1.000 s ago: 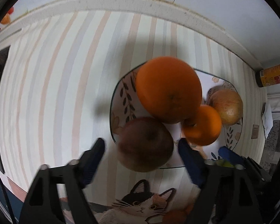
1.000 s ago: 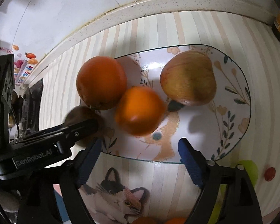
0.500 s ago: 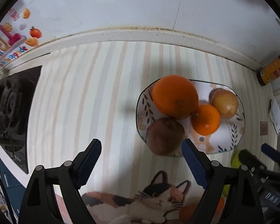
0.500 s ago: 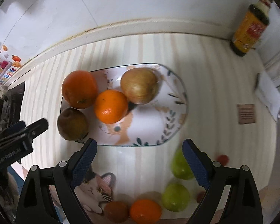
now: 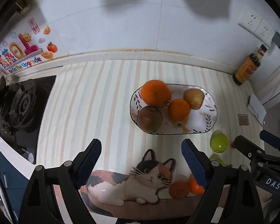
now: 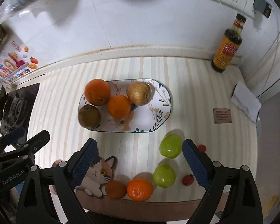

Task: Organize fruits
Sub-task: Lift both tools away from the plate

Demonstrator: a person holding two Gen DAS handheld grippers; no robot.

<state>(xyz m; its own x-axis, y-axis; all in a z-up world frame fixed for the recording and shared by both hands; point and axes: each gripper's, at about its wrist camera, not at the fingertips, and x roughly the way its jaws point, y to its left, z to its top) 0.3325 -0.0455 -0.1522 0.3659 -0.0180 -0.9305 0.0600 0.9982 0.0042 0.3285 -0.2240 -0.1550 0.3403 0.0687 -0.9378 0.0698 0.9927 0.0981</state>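
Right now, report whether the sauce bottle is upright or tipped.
Upright. The sauce bottle stands on its base in the counter's back corner, cap on top, neck pointing up along the wall.

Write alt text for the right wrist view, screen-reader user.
An oval plate on a striped counter holds two oranges and two apples; two green apples, two more oranges and small red fruits lie loose in front of it. The right gripper hangs above with empty, open jaws.
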